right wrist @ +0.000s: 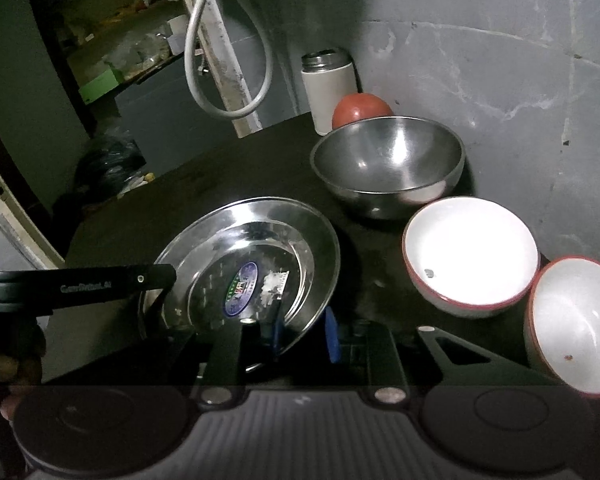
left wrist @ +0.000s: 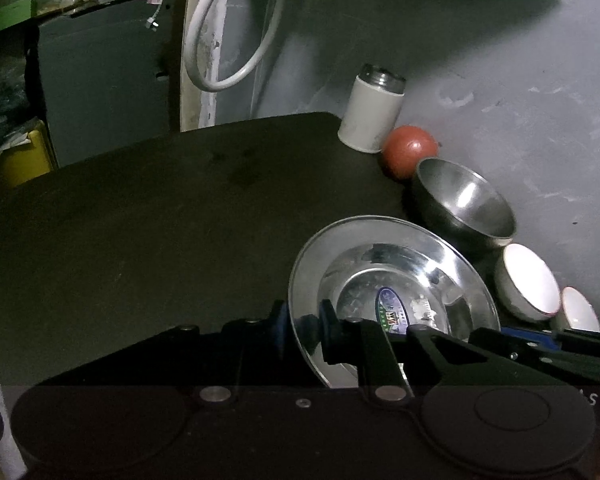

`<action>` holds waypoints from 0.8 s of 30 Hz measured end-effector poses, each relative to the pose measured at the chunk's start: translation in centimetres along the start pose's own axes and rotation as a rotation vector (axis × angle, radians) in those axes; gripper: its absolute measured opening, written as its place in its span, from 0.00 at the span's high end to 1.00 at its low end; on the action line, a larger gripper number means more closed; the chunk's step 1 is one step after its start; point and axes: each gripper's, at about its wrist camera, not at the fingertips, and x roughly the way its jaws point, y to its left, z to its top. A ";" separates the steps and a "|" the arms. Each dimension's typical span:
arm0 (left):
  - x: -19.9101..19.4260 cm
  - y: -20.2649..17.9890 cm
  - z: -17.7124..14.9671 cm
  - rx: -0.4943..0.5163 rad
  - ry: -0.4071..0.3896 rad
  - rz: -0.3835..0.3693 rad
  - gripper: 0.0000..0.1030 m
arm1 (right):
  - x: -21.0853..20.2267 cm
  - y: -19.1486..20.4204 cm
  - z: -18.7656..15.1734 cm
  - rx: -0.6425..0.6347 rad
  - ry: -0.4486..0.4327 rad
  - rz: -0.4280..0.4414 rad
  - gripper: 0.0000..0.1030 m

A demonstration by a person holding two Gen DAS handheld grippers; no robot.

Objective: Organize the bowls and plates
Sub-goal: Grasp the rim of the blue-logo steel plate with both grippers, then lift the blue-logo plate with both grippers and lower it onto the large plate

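Observation:
A steel plate (left wrist: 384, 268) with a blue sticker lies tilted on the dark table; it also shows in the right wrist view (right wrist: 252, 240). My left gripper (left wrist: 304, 330) is shut on the plate's left rim. My right gripper (right wrist: 304, 334) is shut on its near right rim. A steel bowl (right wrist: 388, 160) stands behind the plate, also in the left wrist view (left wrist: 466, 204). Two white bowls with red rims (right wrist: 470, 250) (right wrist: 572, 320) stand to the right, upright, also in the left wrist view (left wrist: 526, 282) (left wrist: 578, 312).
A white canister with a steel lid (right wrist: 330, 88) and a red ball (right wrist: 360, 110) stand at the table's back corner against the grey wall. A white hose loop (right wrist: 224, 60) hangs behind. The dark table (left wrist: 160, 220) extends left of the plate.

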 end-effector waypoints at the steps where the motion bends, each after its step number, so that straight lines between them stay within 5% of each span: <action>1: -0.5 -0.1 -0.2 0.000 -0.004 -0.001 0.83 | -0.3 0.0 -0.1 -0.004 -0.001 0.003 0.76; 24: -12.3 -2.7 -5.5 -0.049 -0.086 0.025 0.82 | -10.9 2.0 -3.2 -0.141 -0.066 0.122 0.76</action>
